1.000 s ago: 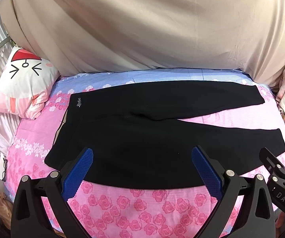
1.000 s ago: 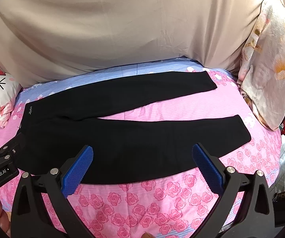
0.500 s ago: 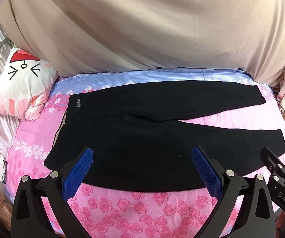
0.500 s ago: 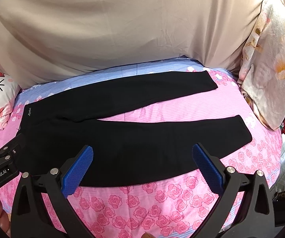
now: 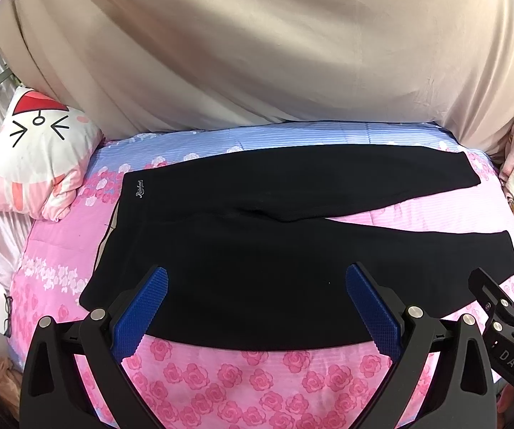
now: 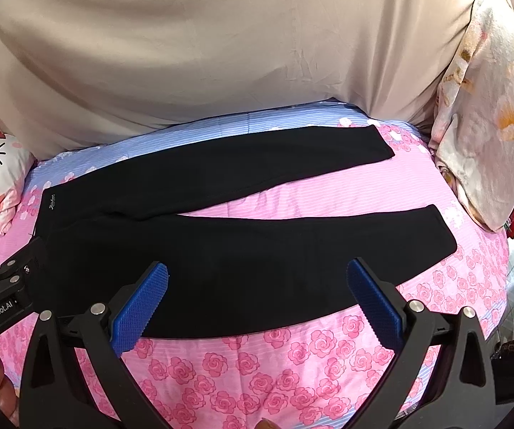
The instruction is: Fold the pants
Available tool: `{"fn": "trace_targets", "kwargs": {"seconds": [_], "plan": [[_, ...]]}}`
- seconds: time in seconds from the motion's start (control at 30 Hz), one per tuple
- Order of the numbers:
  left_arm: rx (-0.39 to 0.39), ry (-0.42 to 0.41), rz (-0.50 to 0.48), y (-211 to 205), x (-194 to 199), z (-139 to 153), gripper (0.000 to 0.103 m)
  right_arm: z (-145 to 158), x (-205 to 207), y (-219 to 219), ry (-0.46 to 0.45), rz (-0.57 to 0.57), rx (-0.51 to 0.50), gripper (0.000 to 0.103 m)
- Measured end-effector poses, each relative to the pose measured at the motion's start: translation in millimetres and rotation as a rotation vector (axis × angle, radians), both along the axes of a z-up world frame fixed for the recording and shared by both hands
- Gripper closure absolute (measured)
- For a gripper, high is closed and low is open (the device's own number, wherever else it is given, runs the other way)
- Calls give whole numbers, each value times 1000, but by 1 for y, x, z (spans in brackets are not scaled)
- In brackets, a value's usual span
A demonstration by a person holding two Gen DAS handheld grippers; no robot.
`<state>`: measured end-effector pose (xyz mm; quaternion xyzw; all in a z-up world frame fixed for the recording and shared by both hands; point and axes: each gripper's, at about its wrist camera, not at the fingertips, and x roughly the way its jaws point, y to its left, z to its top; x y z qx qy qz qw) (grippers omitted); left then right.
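Observation:
Black pants [image 5: 274, 250] [image 6: 221, 243] lie flat across the pink rose-print bed, waistband at the left, both legs spread apart toward the right. A small logo [image 5: 139, 189] marks the waistband's far corner. My left gripper [image 5: 257, 307] hovers open over the near edge of the pants, nothing between its blue pads. My right gripper [image 6: 257, 304] is open too, above the near leg's front edge. Each gripper shows at the edge of the other's view: the right one [image 5: 507, 307], the left one [image 6: 3, 279].
A cartoon cat pillow [image 5: 31, 157] rests at the bed's left end. Beige sheet [image 5: 257, 53] drapes the wall behind. A floral bundle of bedding [image 6: 485, 107] stands at the right end. Glasses [image 5: 6, 312] lie at the left edge. The bed's front strip [image 6: 257, 368] is bare pink quilt.
Both views have drifted very slightly; the pants sit a touch lower in frame. Both grippers stay open and the pants have not moved.

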<state>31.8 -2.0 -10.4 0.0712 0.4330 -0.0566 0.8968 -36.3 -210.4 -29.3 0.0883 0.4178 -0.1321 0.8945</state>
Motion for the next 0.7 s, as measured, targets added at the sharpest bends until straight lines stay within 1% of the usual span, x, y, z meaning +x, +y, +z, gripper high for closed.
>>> {"fn": "trace_targets", "kwargs": {"seconds": [0.5, 0.6, 0.7], "plan": [[-4, 6, -6, -2, 6, -1, 5, 1, 3, -3, 9, -12, 3, 5], [-15, 19, -4, 4, 9, -3, 5, 1, 6, -3, 14, -15, 3, 5], [1, 20, -6, 13, 14, -6, 5, -1, 11, -2, 24, -35, 3, 5]]}}
